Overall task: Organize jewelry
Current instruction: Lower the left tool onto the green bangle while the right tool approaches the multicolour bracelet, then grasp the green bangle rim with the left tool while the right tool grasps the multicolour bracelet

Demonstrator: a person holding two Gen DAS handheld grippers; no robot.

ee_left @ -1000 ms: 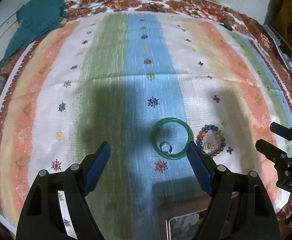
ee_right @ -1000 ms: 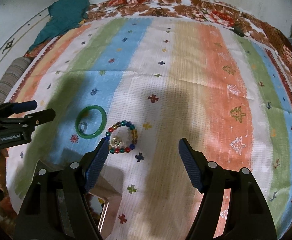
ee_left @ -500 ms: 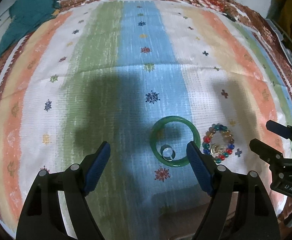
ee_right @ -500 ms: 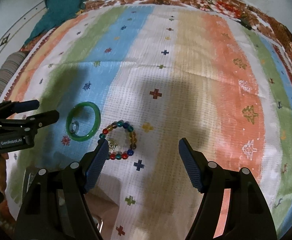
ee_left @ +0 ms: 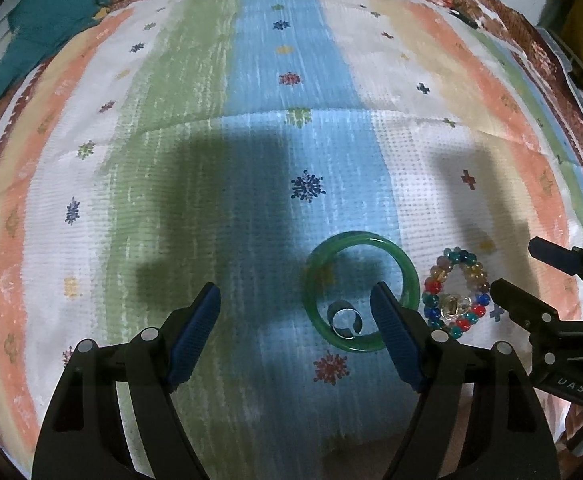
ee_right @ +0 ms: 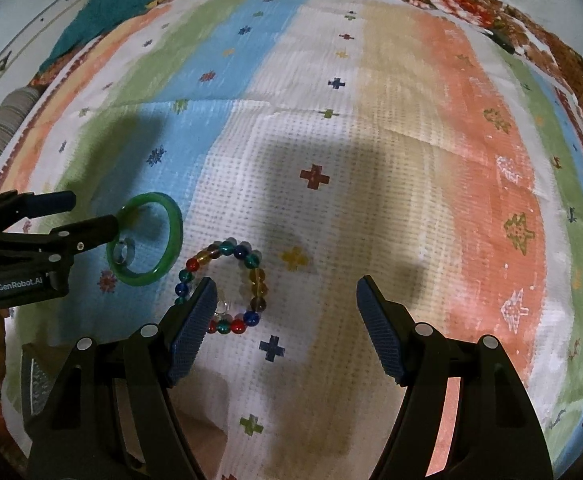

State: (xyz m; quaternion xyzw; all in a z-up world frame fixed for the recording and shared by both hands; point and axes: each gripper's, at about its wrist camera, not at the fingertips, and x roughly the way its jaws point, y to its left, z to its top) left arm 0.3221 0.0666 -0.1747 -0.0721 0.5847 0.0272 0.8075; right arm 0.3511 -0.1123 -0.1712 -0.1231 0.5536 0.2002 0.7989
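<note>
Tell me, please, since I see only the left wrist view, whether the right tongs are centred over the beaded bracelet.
Observer: No. In the right wrist view, the beaded bracelet sits off to the left; the left finger of the right tongs overlaps its near edge.
Operator: Thank you. What lies by the other finger?
Observer: Only the striped cloth; no jewellery shows there.

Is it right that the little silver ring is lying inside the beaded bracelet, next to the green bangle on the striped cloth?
Not quite. The silver ring lies inside the green bangle, not the beaded bracelet beside it on the striped cloth. The left wrist view shows this clearly.
</note>
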